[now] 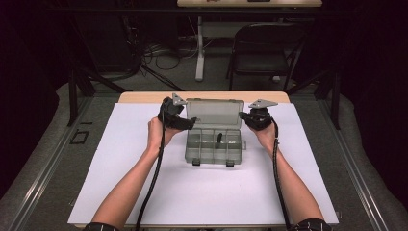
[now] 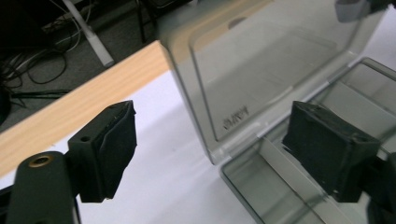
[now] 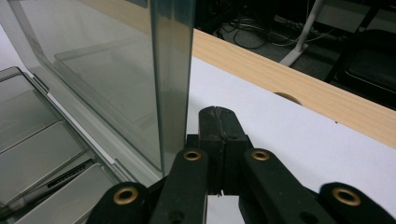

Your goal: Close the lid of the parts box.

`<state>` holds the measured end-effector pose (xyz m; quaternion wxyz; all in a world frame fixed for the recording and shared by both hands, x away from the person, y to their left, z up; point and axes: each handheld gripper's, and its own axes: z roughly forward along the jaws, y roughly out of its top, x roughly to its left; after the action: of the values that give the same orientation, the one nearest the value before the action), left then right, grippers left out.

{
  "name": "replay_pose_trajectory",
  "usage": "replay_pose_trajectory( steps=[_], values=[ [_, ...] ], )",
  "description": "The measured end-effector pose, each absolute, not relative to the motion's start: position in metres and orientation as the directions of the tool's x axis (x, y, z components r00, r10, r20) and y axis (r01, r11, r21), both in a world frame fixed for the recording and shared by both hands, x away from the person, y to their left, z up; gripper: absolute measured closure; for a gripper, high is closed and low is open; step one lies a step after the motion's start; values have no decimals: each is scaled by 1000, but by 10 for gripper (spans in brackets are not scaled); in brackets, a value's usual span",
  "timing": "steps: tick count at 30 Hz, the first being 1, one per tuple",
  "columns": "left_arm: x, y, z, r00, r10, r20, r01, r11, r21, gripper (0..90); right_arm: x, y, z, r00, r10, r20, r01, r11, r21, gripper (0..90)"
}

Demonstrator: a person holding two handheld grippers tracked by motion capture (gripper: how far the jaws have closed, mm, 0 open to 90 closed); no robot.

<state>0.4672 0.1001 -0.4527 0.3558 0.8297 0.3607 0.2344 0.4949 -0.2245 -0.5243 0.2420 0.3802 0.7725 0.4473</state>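
Lid (image 1: 214, 113) of the compartment box (image 1: 213, 147) stood upright, liable to drop: left gripper (image 2: 210, 154) gaped wide, right gripper (image 3: 219, 126) pinched empty beside it.

A: What sat on the desk (image 1: 144, 192)?
B: A clear compartment box (image 1: 213, 147) lay a little past the middle of the white sheet, toward the far edge, its lid (image 1: 214, 113) standing upright at the back.
A: Anything inside it?
B: A small dark object (image 1: 219, 139) lay in a middle compartment; I couldn't tell what it was.
A: And the hands?
B: The left gripper (image 1: 185, 123) was at the box's left rear corner, beside the lid. The right gripper (image 1: 244, 117) was at the lid's right edge. How their fingers stood was too small to make out.
A: Beyond the desk?
B: A folding chair (image 1: 264, 48) and floor cables (image 1: 163, 53).
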Motion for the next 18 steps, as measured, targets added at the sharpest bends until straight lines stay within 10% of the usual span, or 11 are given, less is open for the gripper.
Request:
replay_pose_trajectory(
  steps=[18],
  values=[
    [482,101,-433,682,711,171,350,-523,777,629,493,-225,-523,-601,798,-46,364,325,873,900]
  ],
)
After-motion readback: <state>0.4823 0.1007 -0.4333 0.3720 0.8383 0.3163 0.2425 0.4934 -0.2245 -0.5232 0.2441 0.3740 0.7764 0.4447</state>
